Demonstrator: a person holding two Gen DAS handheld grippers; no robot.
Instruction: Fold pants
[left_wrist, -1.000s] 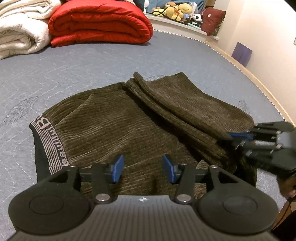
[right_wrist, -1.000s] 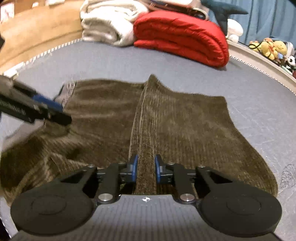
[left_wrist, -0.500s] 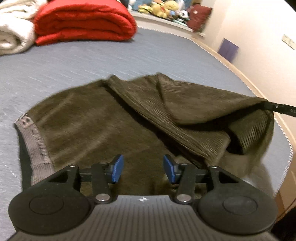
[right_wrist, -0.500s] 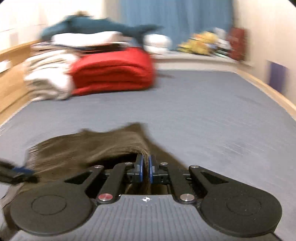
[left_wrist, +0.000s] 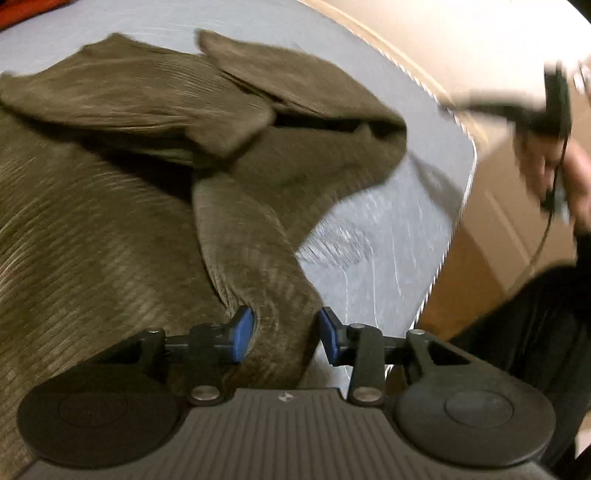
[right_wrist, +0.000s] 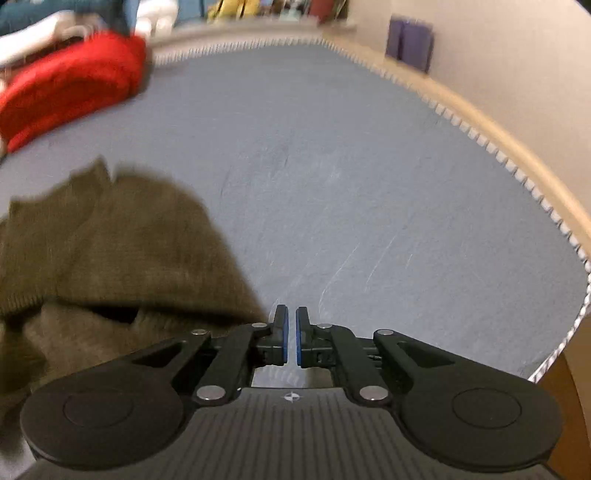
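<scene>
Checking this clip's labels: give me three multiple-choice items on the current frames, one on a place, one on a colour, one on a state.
1. Where is the folded red blanket?
A) far end of the grey mattress
B) on the floor
C) on a chair
2. What colour are the ribbed corduroy pants?
A) blue
B) olive-brown
C) white
3. The left gripper is:
A) shut on nothing
B) out of view
C) open, pant fabric between its fingers

Answers: 1 A, it lies at the mattress's far left; 2 B, brown ribs show in both views; 3 C, its blue pads stand apart around a fold.
</scene>
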